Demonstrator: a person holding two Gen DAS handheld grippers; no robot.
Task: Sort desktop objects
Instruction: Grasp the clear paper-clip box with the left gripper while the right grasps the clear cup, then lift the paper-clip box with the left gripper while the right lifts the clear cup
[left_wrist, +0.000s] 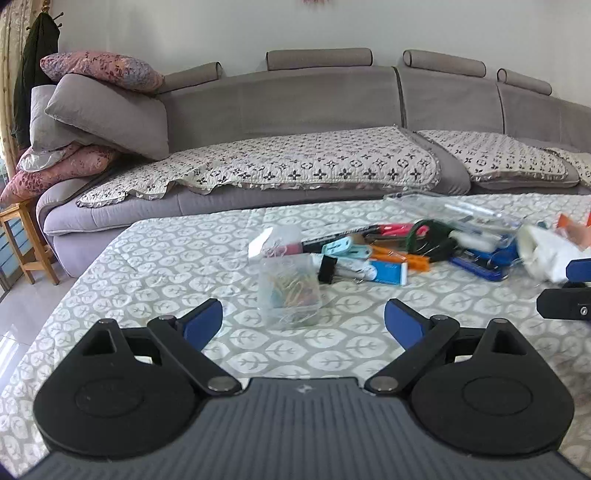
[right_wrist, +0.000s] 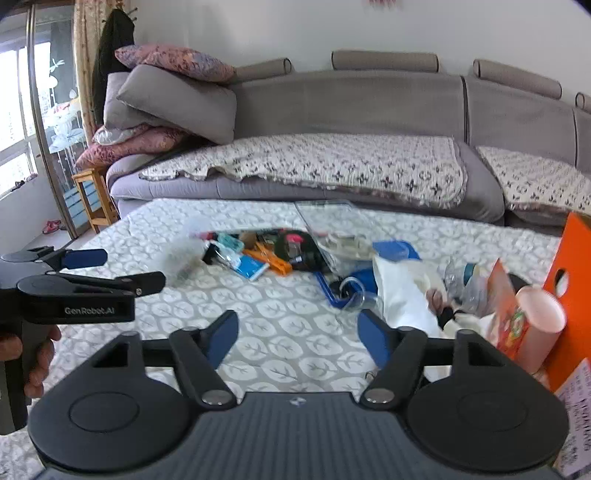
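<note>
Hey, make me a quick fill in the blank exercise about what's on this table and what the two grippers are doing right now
1. The left gripper is open and points at a clear box of ____.
2. The right gripper holds ____.
3. The tall box at the table's right edge is ____ in colour.
4. Behind the table stands a grey ____.

Missing words: paper clips; nothing; orange; sofa

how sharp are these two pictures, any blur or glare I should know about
Left wrist view: the left gripper is crisp, but the clear box of paper clips and the stationery pile are smeared by motion blur. Right wrist view: similar smear over the white bag and pink cup; the window is blown out; the sofa bows from fisheye distortion.
</note>
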